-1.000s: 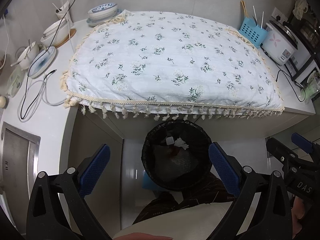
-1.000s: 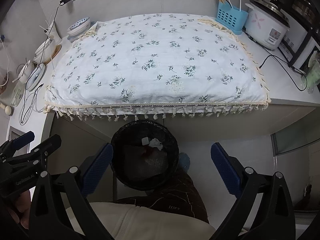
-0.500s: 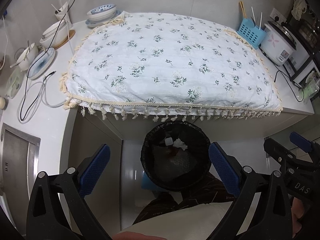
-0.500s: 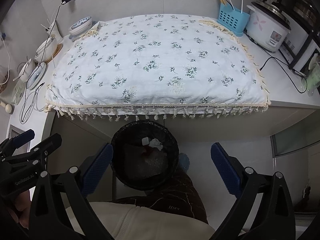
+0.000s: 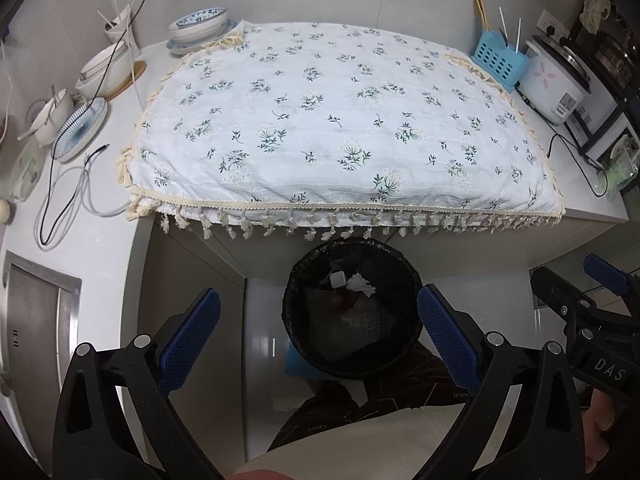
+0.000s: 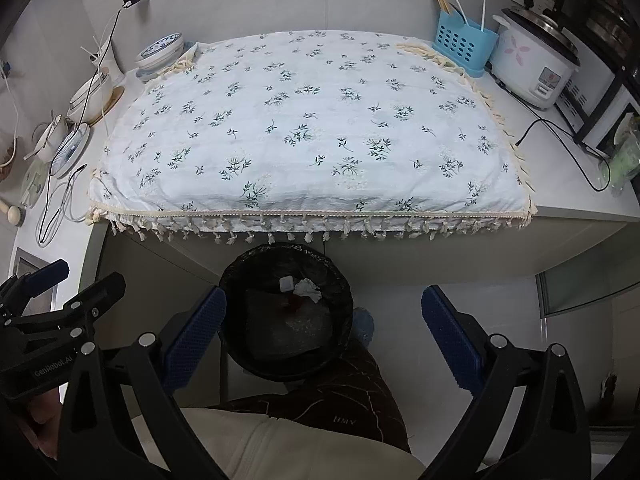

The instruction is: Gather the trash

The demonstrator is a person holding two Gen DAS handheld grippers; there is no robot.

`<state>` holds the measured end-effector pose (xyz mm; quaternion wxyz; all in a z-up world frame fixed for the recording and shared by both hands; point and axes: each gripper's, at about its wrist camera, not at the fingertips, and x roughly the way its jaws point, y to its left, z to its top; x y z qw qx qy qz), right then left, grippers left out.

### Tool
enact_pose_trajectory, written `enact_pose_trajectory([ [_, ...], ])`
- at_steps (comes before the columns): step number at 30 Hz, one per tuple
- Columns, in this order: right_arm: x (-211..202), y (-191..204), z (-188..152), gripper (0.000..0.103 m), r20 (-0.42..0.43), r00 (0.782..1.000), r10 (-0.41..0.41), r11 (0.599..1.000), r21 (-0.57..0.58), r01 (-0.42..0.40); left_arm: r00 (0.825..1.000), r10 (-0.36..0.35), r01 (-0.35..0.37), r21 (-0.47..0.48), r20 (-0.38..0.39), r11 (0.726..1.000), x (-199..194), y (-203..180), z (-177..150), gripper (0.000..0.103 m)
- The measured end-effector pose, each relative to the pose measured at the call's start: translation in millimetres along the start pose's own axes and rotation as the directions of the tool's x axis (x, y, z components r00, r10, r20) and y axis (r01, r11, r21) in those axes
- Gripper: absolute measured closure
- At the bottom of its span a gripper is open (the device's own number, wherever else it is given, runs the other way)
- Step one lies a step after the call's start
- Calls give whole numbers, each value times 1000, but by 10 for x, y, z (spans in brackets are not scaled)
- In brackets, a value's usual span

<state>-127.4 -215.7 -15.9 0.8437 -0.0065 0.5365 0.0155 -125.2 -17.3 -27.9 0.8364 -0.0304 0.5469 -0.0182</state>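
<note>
A black lined trash bin [image 5: 316, 344] stands on the floor under the counter edge; it also shows in the right wrist view [image 6: 240, 344]. Inside lie a crumpled white tissue [image 5: 362, 285] [image 6: 307, 290], a small white square piece [image 5: 338, 279] [image 6: 286, 283] and a reddish scrap [image 5: 347, 302]. My left gripper [image 5: 318, 334] is open and empty above the bin. My right gripper [image 6: 322, 334] is open and empty above the bin's right side. A floral tablecloth [image 5: 340, 128] [image 6: 312, 128] covers the counter and carries no trash.
Bowls and plates [image 5: 200, 26], cables [image 5: 60, 208] and a sink [image 5: 32, 320] sit at the left. A blue utensil basket [image 6: 462, 46] and a rice cooker [image 6: 536, 68] stand at the right. The person's legs [image 6: 328, 412] are below the bin.
Both grippers have drawn slightly back and up, so the counter sits a little lower in view. Both stay open and empty. The bin's contents are unchanged.
</note>
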Motion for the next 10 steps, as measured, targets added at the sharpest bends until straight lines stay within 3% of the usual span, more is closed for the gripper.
enact_pose_trajectory([
  [10, 1, -7, 6, 9, 1, 1000, 3, 1000, 6, -3, 1000, -3, 3, 6, -8, 1000, 28, 10, 6, 6],
])
